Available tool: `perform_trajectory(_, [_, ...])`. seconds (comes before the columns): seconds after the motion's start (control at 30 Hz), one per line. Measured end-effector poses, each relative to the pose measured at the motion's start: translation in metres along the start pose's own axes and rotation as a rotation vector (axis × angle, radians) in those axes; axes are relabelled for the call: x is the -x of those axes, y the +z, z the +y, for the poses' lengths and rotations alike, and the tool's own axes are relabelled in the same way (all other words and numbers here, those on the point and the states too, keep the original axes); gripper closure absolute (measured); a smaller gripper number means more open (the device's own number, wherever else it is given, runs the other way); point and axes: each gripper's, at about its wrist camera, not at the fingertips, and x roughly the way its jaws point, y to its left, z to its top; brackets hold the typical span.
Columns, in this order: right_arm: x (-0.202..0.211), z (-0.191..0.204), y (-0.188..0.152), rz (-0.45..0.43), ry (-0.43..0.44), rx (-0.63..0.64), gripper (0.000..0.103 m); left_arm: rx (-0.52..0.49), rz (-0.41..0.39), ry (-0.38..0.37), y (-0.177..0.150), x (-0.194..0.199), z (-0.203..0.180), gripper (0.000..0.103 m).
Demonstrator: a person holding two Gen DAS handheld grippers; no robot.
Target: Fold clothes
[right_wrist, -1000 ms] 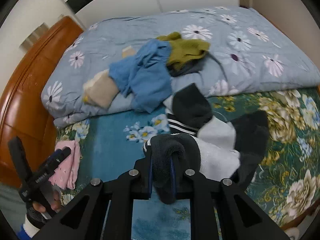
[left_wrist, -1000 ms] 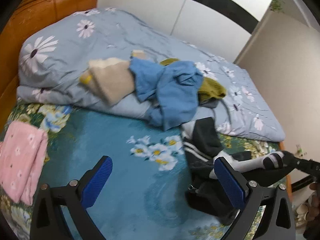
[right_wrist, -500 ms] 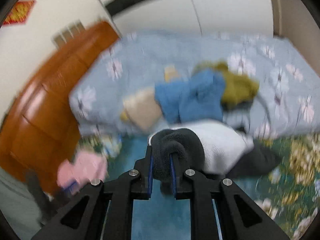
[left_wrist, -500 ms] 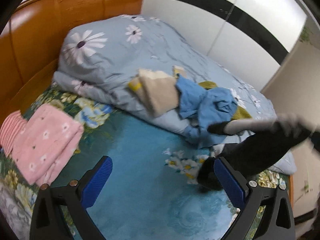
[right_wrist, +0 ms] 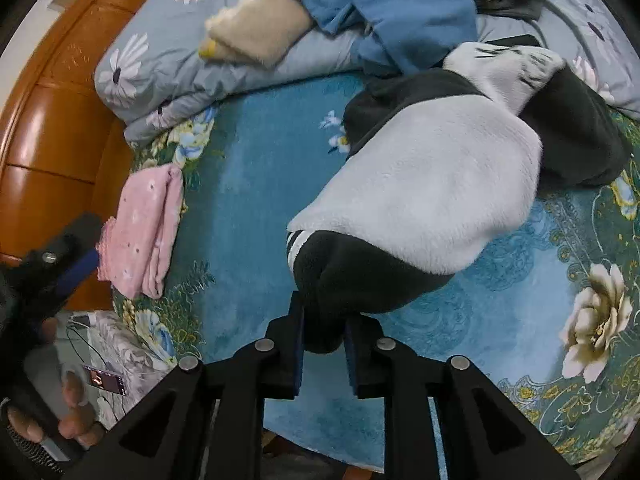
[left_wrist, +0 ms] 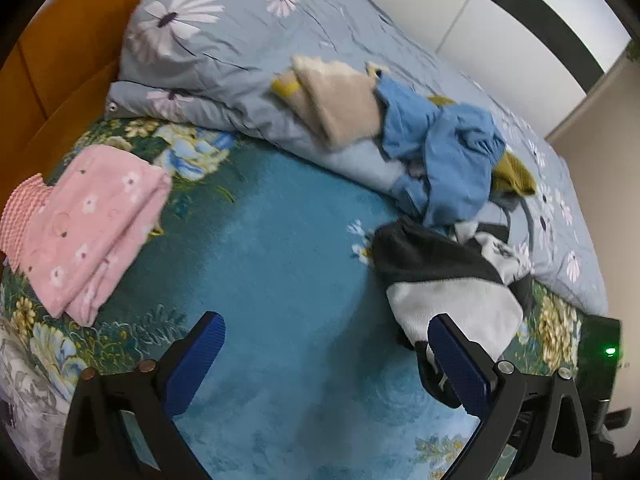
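Fleece garment, left wrist view: the black-and-white fleece garment point(left_wrist: 448, 280) lies bunched on the teal bedspread point(left_wrist: 280, 280), its far end against the grey floral duvet point(left_wrist: 240, 40).
Left gripper: the left gripper point(left_wrist: 324, 364) hangs over bare bedspread with its blue fingers wide apart and nothing between them; the right-hand finger sits just beside the garment's near edge.
Done pile: a folded pink garment point(left_wrist: 92, 224) rests at the left edge of the bed, well apart from the fleece.
Waiting heap: a blue garment point(left_wrist: 448, 152), a beige one point(left_wrist: 340, 100) and an olive one point(left_wrist: 512, 172) lie tumbled on the duvet.

Fleece garment, right wrist view: the white panel point(right_wrist: 432, 188) spreads across the middle of the bedspread; black sleeves or ends trail toward the duvet.
Right gripper: the right gripper point(right_wrist: 323, 340) is clamped narrow on a black hem of the fleece, near the striped cuff point(right_wrist: 294, 246).
Doing it well: judged from this, the garment needs to be spread flat; keep the hem pinched, bring the free gripper to an opposite edge, and pull evenly so no lump stays under the white panel.
Watch: thick fleece can slip from a shallow pinch.
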Motion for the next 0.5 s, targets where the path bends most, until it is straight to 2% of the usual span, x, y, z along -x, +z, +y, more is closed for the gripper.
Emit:
perform_trajectory(0.2, [0.041, -0.031, 0.002, -0.059, 0.041, -0.006, 0.070, 0.003, 0.091, -0.030, 0.002, -0.040, -0.033, 0.000])
perform_trajectory(0.27, [0.058, -0.050, 0.005, -0.081, 0.036, -0.004, 0.051, 0.021, 0.133, -0.042, 0.001, -0.057, -0.043, 0.000])
perform_trajectory(0.37, [0.082, -0.090, 0.019, -0.135, 0.003, -0.032, 0.051, 0.034, 0.168, -0.041, -0.003, -0.075, -0.057, 0.000])
perform_trajectory(0.43, [0.088, -0.123, 0.040, -0.155, -0.028, -0.100, 0.051, 0.035, 0.185, -0.035, -0.006, -0.084, -0.066, 0.000])
perform_trajectory(0.5, [0.090, -0.157, 0.066, -0.177, -0.021, -0.207, 0.050, 0.018, 0.198, -0.003, -0.010, -0.093, -0.076, 0.000])
